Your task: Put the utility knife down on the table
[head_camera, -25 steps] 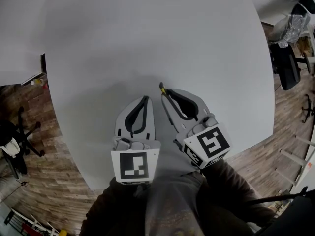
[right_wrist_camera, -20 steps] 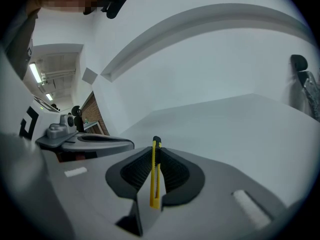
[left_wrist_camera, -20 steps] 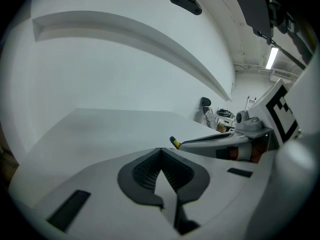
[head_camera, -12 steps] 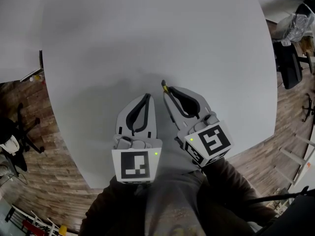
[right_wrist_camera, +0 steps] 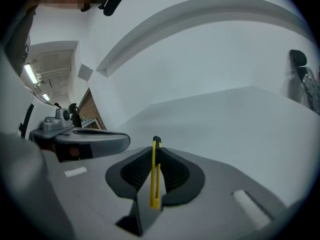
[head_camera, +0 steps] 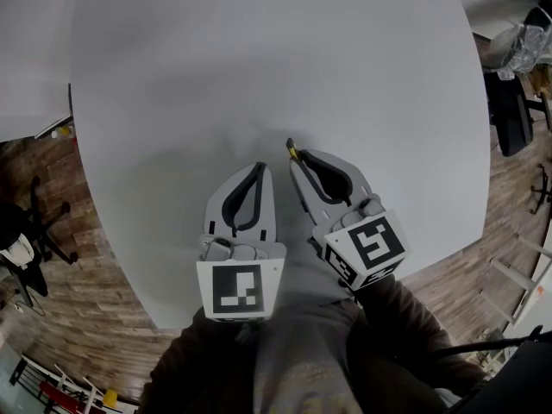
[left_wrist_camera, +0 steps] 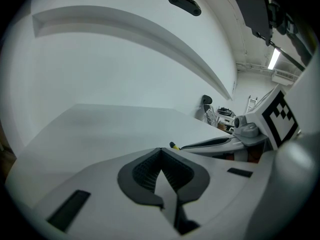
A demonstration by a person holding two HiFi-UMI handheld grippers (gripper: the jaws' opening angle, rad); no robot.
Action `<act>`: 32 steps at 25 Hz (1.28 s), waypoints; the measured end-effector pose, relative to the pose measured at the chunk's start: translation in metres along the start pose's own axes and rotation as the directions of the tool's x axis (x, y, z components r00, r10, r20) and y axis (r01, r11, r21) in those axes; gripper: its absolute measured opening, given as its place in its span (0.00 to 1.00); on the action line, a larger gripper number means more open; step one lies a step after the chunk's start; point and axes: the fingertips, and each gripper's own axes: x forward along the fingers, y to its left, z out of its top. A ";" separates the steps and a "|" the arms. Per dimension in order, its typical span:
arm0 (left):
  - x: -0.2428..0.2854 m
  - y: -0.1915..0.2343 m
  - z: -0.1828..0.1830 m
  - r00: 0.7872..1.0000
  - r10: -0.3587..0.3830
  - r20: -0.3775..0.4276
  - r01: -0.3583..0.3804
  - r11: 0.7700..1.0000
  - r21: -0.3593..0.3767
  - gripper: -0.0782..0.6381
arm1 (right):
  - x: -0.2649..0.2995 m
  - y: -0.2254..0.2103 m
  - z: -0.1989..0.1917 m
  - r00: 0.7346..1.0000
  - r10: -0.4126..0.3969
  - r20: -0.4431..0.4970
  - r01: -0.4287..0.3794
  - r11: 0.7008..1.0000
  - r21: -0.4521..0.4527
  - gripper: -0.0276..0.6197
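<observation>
Utility knife (right_wrist_camera: 155,176): slim yellow body, black end cap. Pinched edge-on between the jaws of my right gripper (right_wrist_camera: 156,149), lengthwise along them, black end poking just past the jaw tips, over the tabletop (right_wrist_camera: 240,119).

utility knife (head_camera: 291,148): only its tip shows past right gripper (head_camera: 297,160), rest hidden between the jaws in head view | counter (head_camera: 259,59): far side cut off by top edge

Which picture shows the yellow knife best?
The right gripper view: the utility knife shows most of its yellow length, clamped in the right gripper. The head view and the left gripper view show only its tip poking past those jaws.
</observation>
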 end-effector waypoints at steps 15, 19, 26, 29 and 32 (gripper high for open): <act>0.006 0.001 -0.008 1.000 0.001 -0.020 -0.001 1.000 -0.007 0.11 | 0.006 -0.005 -0.010 1.000 0.003 -0.017 -0.003 1.000 0.018 0.12; 0.008 0.002 -0.011 1.000 0.001 -0.023 -0.001 1.000 -0.006 0.11 | 0.008 -0.006 -0.015 1.000 0.002 -0.026 -0.001 1.000 0.024 0.12; 0.012 0.004 -0.017 0.999 0.005 -0.033 -0.005 1.000 -0.011 0.11 | 0.012 -0.011 -0.026 0.999 0.001 -0.043 0.001 0.999 0.043 0.12; 0.013 0.004 -0.018 0.999 0.005 -0.037 -0.005 1.000 -0.009 0.11 | 0.013 -0.011 -0.030 0.999 -0.001 -0.052 0.004 0.999 0.050 0.12; 0.014 0.004 -0.020 0.999 0.004 -0.043 -0.004 1.000 -0.015 0.11 | 0.014 -0.013 -0.033 0.998 -0.004 -0.057 0.007 0.999 0.053 0.12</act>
